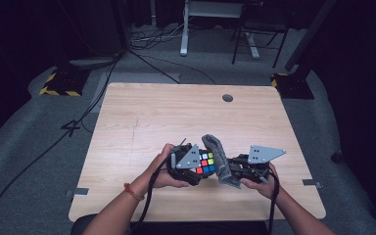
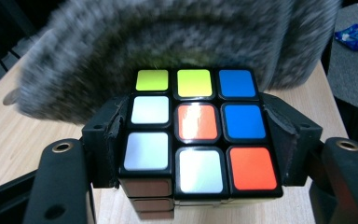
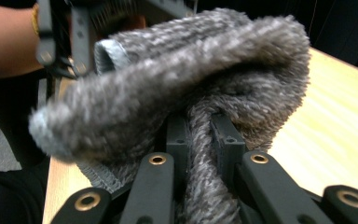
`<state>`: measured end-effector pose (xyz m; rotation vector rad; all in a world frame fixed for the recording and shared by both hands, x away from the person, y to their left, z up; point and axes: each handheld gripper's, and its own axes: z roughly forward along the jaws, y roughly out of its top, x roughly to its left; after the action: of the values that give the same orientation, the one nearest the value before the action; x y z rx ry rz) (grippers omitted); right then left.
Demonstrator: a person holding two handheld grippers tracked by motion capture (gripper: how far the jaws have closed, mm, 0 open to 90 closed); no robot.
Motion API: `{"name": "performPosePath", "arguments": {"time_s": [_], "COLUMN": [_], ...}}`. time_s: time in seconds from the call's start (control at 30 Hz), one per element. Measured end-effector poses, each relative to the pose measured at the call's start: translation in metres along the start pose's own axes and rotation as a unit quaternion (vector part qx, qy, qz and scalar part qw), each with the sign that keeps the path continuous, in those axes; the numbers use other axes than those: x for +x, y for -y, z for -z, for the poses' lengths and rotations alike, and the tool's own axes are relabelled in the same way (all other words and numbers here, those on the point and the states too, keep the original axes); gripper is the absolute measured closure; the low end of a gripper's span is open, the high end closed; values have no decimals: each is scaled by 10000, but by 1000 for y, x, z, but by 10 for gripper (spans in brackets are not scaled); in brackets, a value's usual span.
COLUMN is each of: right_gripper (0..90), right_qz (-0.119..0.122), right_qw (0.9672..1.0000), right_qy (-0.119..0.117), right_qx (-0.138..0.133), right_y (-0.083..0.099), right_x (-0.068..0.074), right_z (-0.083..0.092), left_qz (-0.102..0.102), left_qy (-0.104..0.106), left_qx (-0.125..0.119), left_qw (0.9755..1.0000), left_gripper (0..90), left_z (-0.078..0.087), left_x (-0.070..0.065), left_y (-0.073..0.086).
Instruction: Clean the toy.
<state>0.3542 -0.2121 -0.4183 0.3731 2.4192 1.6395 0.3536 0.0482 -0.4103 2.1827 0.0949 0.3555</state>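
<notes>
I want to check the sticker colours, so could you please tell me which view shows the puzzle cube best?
The left gripper view: the puzzle cube sits close up between the jaws, with one face's nine stickers sharp. The high view shows it small between the hands, beside the grey cloth. In the right gripper view the cloth is in front.

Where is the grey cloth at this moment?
In the high view the grey cloth sits near the table's front edge, pinched in the right hand-held gripper and pressed against the puzzle cube held by the left hand-held gripper.
</notes>
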Motion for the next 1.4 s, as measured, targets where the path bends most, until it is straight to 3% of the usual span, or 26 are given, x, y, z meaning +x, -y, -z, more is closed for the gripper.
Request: {"name": "performPosePath", "arguments": {"time_s": [0.1,0.23,0.37,0.5,0.67,0.83,0.93,1.17,1.3,1.4], "right_gripper": [800,800,800,800,800,801,801,801,800,800], "right_qz": [11,-28,-94,-215,-237,-200,-134,-58,-23,90], "right_qw": [9999,10000,9990,9976,9979,9996,9999,9999,9998,9999], "right_qy": [-30,53,139,63,-109,-125,-68,-27,-71,-10], "right_qx": [-113,64,421,662,591,185,72,-94,-169,-78], "right_y": [-2,0,8,17,17,9,5,0,-2,-4], "right_x": [1,-1,-5,-7,-4,-2,0,2,4,6], "right_z": [1,-1,-8,-17,-22,-11,-7,-4,-5,-7], "left_qz": [-20,-29,-6,61,70,-65,-57,55,-129,-162], "left_qy": [7,-55,-88,-60,14,-74,-56,-35,-85,-121], "left_qx": [121,103,-124,-399,-515,-166,-141,-23,394,472], "left_qw": [9999,9999,9999,9992,9986,9998,9999,10000,9991,9987], "left_gripper": [330,332,333,333,331,330,330,328,331,334], "left_z": [-4,-2,6,14,16,8,6,1,-11,-15], "left_x": [-1,0,2,2,2,0,0,2,-3,-5], "left_y": [0,0,-3,-6,-5,-2,-2,0,0,-1]}}
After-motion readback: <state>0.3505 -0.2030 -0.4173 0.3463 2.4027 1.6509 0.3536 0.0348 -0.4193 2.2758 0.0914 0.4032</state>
